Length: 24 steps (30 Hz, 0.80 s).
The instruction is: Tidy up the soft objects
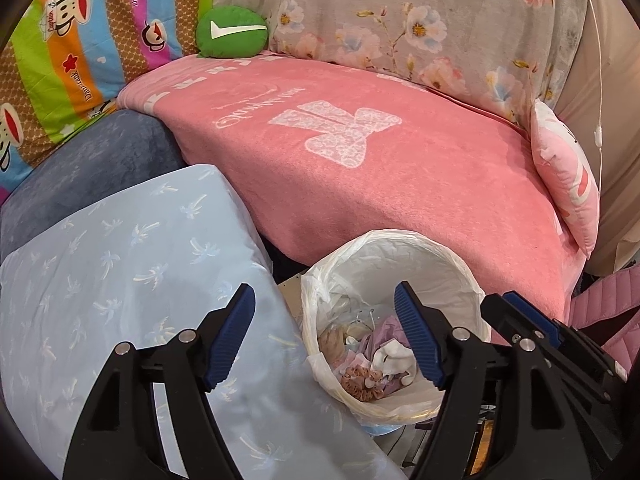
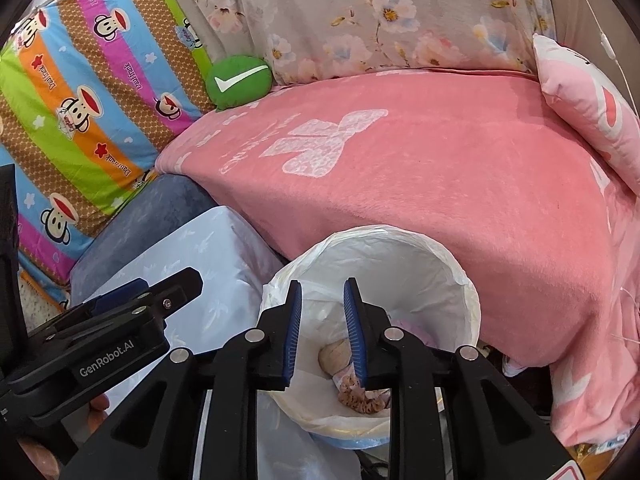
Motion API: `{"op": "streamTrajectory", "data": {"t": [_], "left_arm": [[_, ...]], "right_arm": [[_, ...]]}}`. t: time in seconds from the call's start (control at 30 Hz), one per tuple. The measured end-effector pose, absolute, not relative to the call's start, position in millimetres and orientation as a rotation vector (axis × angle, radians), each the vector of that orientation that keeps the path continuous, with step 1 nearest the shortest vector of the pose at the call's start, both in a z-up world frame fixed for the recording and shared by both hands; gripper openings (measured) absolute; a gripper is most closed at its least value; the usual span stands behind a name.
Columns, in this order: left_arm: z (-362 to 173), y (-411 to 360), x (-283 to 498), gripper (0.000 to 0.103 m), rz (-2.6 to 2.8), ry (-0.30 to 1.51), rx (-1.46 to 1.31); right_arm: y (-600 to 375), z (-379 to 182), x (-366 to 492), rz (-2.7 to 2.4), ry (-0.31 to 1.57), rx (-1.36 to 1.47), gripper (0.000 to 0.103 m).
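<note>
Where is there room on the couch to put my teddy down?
The pink blanket is bare in the middle, between the green pillow and the pink pillow. Crowded: the front left, with the blue pillow beside the bin.

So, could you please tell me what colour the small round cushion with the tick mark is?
The small round cushion is green with a white tick, clearest in the right wrist view.

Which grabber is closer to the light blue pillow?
Left. The left gripper hangs with one finger over the light blue pillow; the right gripper sits beside it, over the lined bin.
</note>
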<state>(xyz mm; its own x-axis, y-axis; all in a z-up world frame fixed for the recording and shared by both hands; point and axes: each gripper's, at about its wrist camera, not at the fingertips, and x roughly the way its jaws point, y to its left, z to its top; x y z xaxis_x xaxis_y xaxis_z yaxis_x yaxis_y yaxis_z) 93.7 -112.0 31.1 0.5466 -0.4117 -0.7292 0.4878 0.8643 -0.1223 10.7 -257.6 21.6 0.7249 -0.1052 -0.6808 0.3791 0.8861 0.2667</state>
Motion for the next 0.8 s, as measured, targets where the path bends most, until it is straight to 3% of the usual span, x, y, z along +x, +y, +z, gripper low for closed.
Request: {"op": "streamTrajectory", "data": {"t": [0.33, 0.8], "left_arm": [[26.3, -94.2, 89.4, 0.076, -0.490, 0.840, 0.090], [13.4, -73.1, 72.8, 0.079, -0.429, 0.862, 0.107]], "right_arm": [[-242.4, 24.6, 7.3, -0.275, 0.748, 0.322, 0.028], [-217.3, 22.7, -13.0, -0.305, 0.775, 0.214, 0.048]]}}
